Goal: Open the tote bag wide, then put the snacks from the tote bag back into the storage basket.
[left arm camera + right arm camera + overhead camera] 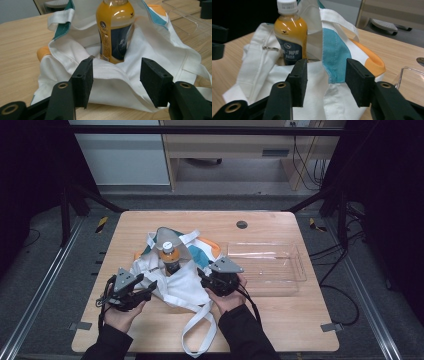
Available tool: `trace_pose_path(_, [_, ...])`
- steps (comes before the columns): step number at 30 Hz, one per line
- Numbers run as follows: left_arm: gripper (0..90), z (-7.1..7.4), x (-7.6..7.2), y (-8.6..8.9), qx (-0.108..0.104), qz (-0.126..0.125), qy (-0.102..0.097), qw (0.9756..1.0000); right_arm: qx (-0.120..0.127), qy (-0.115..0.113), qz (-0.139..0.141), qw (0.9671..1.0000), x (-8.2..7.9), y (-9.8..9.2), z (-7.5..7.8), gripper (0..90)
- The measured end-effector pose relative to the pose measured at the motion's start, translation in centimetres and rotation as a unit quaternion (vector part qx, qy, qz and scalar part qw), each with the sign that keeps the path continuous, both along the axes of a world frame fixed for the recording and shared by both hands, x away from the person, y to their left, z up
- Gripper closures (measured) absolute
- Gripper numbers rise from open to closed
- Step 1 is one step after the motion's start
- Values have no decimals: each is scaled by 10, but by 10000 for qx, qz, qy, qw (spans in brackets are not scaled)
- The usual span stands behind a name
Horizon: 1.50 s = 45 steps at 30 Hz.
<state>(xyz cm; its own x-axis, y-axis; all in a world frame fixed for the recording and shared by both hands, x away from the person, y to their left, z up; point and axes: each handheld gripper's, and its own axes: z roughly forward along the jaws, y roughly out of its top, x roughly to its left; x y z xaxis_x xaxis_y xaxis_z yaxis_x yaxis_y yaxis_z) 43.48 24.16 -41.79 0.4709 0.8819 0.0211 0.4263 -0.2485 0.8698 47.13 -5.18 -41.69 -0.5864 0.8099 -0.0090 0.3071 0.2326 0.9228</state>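
On the surface [150,330] in front of me, the tote bag [177,287] lies spread out near the middle, its mouth facing away from me. A juice bottle [170,256] stands upright inside the bag, with cloth around its base on all sides. The bag's long strap [200,332] trails back toward me, down to the near edge. To the right of the bag, just beside it, sits a clear plastic tray [295,270]. Beyond the tray, near the far edge, is a round cable hole [242,224]. My left gripper [142,290] sits at the bag's left side, my right gripper [205,279] at its right side, the bottle between and beyond them.
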Motion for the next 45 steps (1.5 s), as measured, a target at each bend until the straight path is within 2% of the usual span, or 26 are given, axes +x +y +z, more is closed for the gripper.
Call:
trace_pose_path(2, [410, 1, 1, 1, 24, -5, -23, 10000, 50, -6, 19, 10000, -1, -2, 1, 480])
trace_pose_path(4, [388, 3, 4, 1, 40, 5, -41, 10000, 264, -32, 129, 9996, -6, -11, 6, 421])
trace_pose_path(10, [378, 8, 7, 7, -17, 90, -68, 9999, 337, -211, 203, 9990, -14, -24, 10, 355])
trace_pose_path(14, [372, 18, 12, 12, -176, 134, -145, 9997, 297, -192, 292, 9989, -20, -35, 9, 333])
trace_pose_path(16, [366, 24, 16, 14, -217, 109, -229, 9994, 225, -262, 276, 9990, -26, -46, 8, 332])
trace_pose_path(20, [362, 27, 21, 15, -262, 89, -272, 9992, 231, -271, 251, 9991, -31, -57, 6, 332])
trace_pose_path(22, [360, 27, 24, 14, -268, 81, -297, 9992, 255, -278, 248, 9990, -36, -69, 4, 332])
trace_pose_path(26, [359, 27, 29, 9, -271, 8, -293, 9992, 281, -275, 197, 9990, -42, -83, 1, 330])
trace_pose_path(27, [358, 28, 32, 6, -257, -8, -295, 9992, 287, -288, 140, 9991, -47, -93, -2, 326])
trace_pose_path(29, [358, 28, 34, 4, -277, -26, -299, 9992, 291, -291, 127, 9991, -48, -96, -3, 320])
trace_pose_path(30, [354, 28, 35, 2, -301, -39, -308, 9991, 313, -286, 106, 9990, -52, -106, -7, 315])
trace_pose_path(34, [350, 29, 42, -6, -314, -87, -309, 9990, 294, -270, 143, 9991, -60, -121, -13, 294])
trace_pose_path(36, [348, 29, 45, -9, -302, -83, -308, 9990, 280, -241, 121, 9992, -63, -128, -16, 282])
trace_pose_path(40, [339, 29, 52, -13, -436, -91, -330, 9985, 274, -177, 103, 9994, -65, -134, -20, 272])
trace_pose_path(45, [337, 30, 57, -17, -412, -119, -356, 9984, 278, -147, 80, 9995, -69, -145, -21, 259])
